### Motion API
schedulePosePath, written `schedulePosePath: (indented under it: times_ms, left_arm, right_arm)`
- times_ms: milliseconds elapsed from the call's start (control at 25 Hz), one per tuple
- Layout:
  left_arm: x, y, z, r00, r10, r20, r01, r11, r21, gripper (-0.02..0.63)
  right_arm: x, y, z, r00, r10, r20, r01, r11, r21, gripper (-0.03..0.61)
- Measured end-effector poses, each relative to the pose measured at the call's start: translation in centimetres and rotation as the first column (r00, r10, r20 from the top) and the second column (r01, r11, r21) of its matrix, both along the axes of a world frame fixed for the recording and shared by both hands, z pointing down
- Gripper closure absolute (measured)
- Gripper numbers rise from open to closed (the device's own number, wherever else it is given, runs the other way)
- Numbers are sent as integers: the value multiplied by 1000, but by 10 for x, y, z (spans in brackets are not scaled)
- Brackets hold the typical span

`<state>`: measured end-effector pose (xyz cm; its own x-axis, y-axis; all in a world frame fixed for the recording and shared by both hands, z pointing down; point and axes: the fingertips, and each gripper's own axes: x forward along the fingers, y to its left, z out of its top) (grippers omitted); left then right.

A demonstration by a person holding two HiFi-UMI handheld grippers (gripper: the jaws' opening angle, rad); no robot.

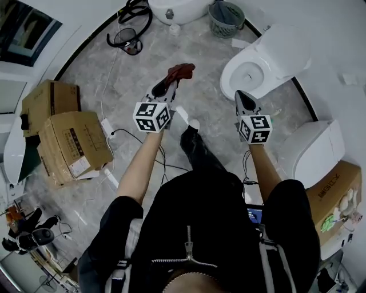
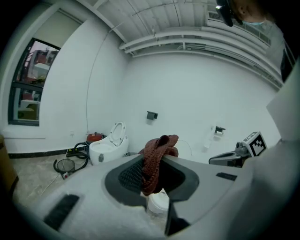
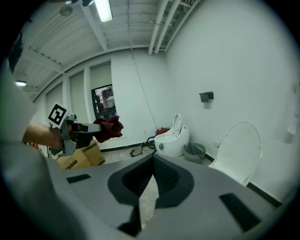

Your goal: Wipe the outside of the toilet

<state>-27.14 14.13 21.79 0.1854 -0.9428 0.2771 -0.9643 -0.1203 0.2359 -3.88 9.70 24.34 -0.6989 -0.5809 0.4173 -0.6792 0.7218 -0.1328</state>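
A white toilet [image 1: 254,64] with its lid [image 3: 240,149] up stands against the wall at the upper right of the head view. My left gripper [image 1: 170,82] is shut on a crumpled red-brown cloth [image 1: 180,71], held in the air over the floor to the left of the bowl. In the left gripper view the cloth [image 2: 158,149] hangs out from between the closed jaws. Close to the bowl's near rim, my right gripper [image 1: 244,98] is shut with nothing in it. Its jaws [image 3: 152,165] meet, with only floor behind them.
A second toilet [image 1: 171,8] and a mesh waste basket [image 1: 226,18] stand at the far wall. Cardboard boxes [image 1: 71,143] sit at the left. Cables and a black hose [image 1: 130,33] lie on the marble floor. Another white fixture [image 1: 317,151] and a box are at the right.
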Motion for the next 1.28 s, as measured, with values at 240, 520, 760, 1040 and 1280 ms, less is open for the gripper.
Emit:
schedulePosePath:
  times_ms: [240,520,760,1040,1280]
  left_arm:
    - [-27,-77,-5,988,153,22,-152,988,-25,549]
    - [-26,-158,-25,955,288,72,-287,957,-33,549]
    - [-6,-223,-30,907,415,77,-415,910,-17,549]
    - [25,-317,4,782,619,74,-619,785,-32,549]
    - [40,-406,49,595,793,128,-791,606,-81,549]
  right_arm:
    - [-33,-39,13,992,128,9,-127,989,-77,575]
    - [-38,-97,-13,967,251,54,-248,967,-57,575]
    - [-34,-125,-27,935,346,71,-347,938,-10,575]
    - [-31,-163,-11,840,540,54,-540,842,-15,575]
    - [-47,-217,9,712,702,26,-701,712,-39,575]
